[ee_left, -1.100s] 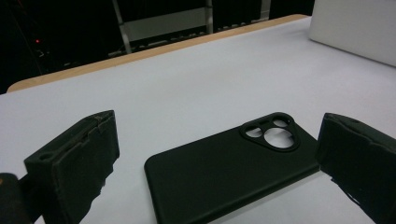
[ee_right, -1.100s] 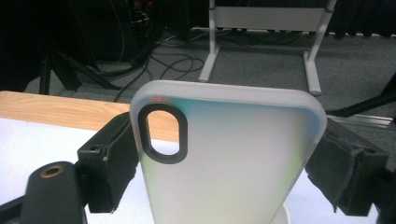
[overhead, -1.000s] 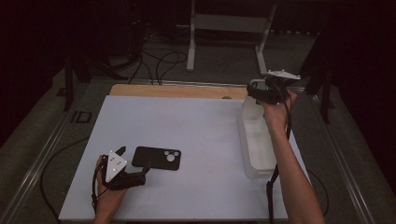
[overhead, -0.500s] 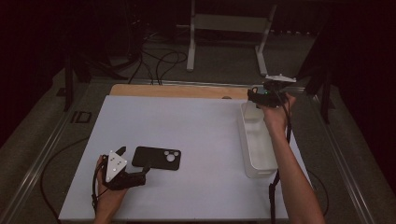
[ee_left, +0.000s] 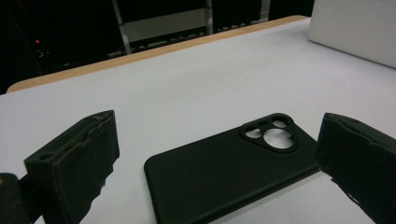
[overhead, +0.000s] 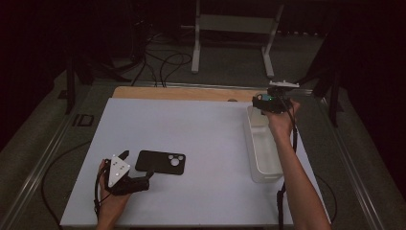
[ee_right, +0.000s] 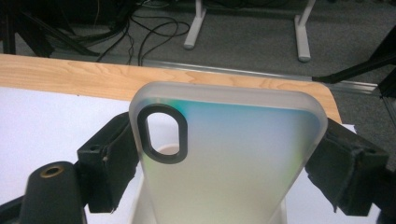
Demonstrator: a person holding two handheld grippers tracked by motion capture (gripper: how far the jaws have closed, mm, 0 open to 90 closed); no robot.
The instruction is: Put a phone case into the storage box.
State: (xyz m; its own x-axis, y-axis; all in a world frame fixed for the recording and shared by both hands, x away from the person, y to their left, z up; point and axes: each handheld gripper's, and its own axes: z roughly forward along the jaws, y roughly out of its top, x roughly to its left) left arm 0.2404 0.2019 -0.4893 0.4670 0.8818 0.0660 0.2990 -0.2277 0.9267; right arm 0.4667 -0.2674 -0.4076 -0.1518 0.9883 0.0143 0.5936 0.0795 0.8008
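On my left, the left gripper [overhead: 143,181] rests on the white table [overhead: 201,143] with its jaws wide apart, and the black phone case [ee_left: 233,170] lies flat between them, not yet grasped. On the right, the right gripper [ee_right: 224,158] is clamped on a frosted phone case [ee_right: 229,158] above the far end of the white bin [overhead: 263,153]. I judge that it is about to be put in; the black one remains.

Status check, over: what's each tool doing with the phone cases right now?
Right tool shut on frosted phone case, above the white bin. Left tool open, jaws either side of black phone case flat on table. Nothing in the way.
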